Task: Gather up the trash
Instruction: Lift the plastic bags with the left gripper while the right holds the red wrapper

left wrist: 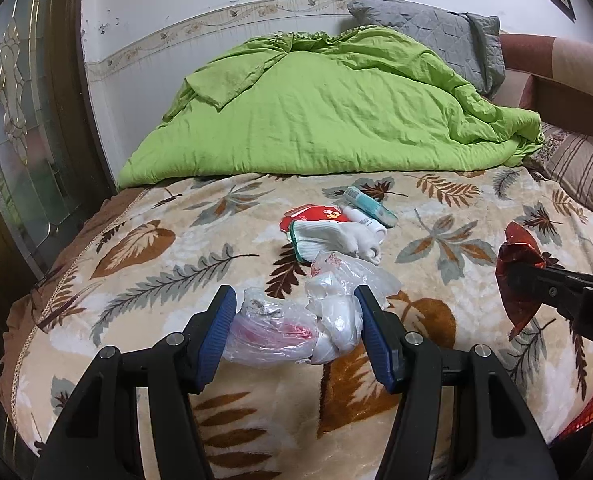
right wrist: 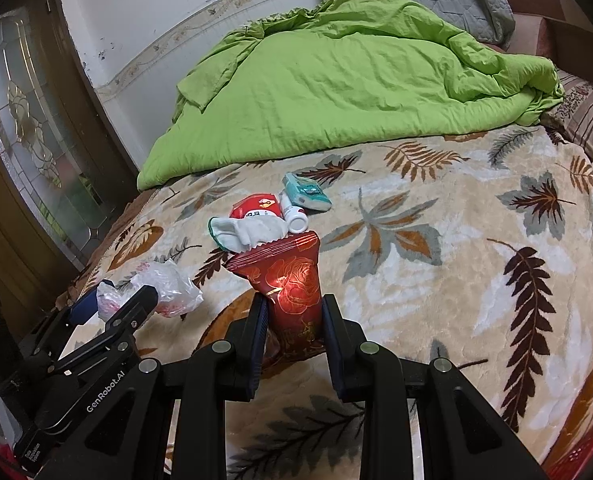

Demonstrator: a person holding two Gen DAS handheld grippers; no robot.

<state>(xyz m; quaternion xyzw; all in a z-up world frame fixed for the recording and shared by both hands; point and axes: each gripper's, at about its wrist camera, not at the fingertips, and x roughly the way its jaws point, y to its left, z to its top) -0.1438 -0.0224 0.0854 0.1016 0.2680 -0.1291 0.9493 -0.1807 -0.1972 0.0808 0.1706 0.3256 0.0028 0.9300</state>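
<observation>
My left gripper (left wrist: 294,300) stands open around a crumpled clear plastic bag (left wrist: 296,328) lying on the leaf-patterned blanket (left wrist: 156,272); its blue pads (left wrist: 216,332) flank the bag on both sides. The bag also shows in the right wrist view (right wrist: 168,284). My right gripper (right wrist: 292,300) is shut on a dark red foil snack wrapper (right wrist: 292,280), held above the blanket; the wrapper shows at the right in the left wrist view (left wrist: 520,264). Further back lie a red packet (right wrist: 256,206), white gloves (right wrist: 248,232), a small white bottle (right wrist: 294,216) and a teal packet (right wrist: 306,194).
A green duvet (left wrist: 316,112) is heaped at the back of the bed, with a grey pillow (left wrist: 436,36) behind it. A glazed wooden door (left wrist: 24,120) stands at the left. A striped pillow (left wrist: 580,168) lies at the right.
</observation>
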